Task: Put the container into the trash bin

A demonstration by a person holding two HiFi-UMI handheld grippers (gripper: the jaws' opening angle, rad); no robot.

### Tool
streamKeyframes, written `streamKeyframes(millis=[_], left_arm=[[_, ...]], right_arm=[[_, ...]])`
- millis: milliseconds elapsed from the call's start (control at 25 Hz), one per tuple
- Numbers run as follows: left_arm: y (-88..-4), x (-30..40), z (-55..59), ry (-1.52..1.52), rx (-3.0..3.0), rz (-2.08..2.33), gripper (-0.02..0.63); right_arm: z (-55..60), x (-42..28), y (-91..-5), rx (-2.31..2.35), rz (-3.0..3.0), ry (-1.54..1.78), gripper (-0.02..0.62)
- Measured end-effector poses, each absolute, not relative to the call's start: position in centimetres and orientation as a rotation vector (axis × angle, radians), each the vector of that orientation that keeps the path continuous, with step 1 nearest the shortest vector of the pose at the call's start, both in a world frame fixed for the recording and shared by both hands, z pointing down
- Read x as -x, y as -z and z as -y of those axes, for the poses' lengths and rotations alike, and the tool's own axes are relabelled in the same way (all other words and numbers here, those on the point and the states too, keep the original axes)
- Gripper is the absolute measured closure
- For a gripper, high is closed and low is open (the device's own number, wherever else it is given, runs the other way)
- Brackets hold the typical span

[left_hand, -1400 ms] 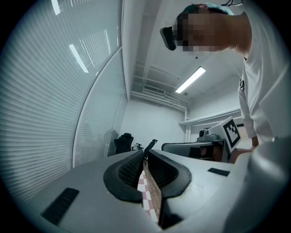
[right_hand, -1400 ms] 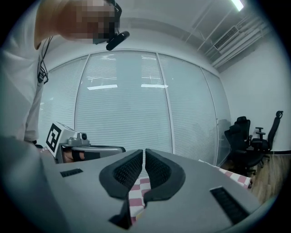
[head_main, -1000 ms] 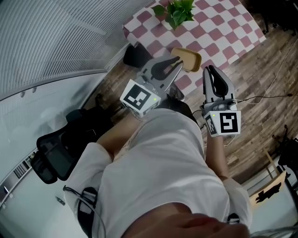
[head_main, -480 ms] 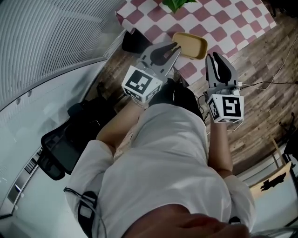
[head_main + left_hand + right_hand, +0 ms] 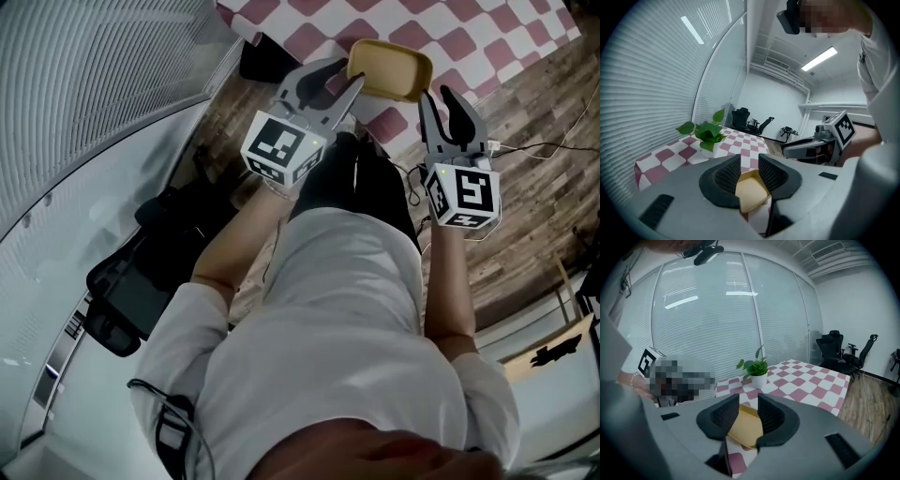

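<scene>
While flanking the container [image 5: 392, 67], left gripper [image 5: 347, 77]: jaws are opening, rim between, unpinched.
Right gripper [image 5: 435, 94]: jaws opening likewise.
Tip: seating rims deep before squeezing.

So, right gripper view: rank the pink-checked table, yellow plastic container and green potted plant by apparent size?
Largest: pink-checked table
Then: yellow plastic container and green potted plant, alike; container nearer, partly hidden.

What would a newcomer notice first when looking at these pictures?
First, the yellow container at the edge of the red-and-white checkered table. The left gripper and the right gripper flank it, their jaws opening, with the container showing in each gap but not clamped. A green potted plant stands farther back on the table.
</scene>
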State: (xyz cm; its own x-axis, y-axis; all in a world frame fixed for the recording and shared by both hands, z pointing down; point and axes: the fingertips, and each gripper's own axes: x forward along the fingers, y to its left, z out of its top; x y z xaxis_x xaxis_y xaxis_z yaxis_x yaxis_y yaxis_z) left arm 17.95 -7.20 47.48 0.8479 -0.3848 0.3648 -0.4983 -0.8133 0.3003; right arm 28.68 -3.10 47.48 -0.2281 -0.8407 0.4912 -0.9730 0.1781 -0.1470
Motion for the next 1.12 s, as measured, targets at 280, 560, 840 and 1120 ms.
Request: streamKeyframes(millis=[280,560,840,1120], left_arm=[[-52.4,-18.0,7.9,-0.477,-2.588,0.658,0.488],[-56.6,-18.2,8.0,-0.523,-2.521,0.658,0.486],[-59.7,-17.8,8.4,-0.565,-2.469,0.696,0.474],[-61.9,-17.8,8.3,-0.588,-2.419,0.710,0.471]], right_arm=[[3.3,-29.4,-51.9,-1.728,2.090,-0.693,0.463],[3.4,-30.6,-55.9,-1.731,2.026,-0.758,0.456],[3.1,-30.9,-59.1,-1.728,1.983,-0.806,0.445],[3.1,-31.1,-61.2,-1.729,1.956,-0.851,0.440]])
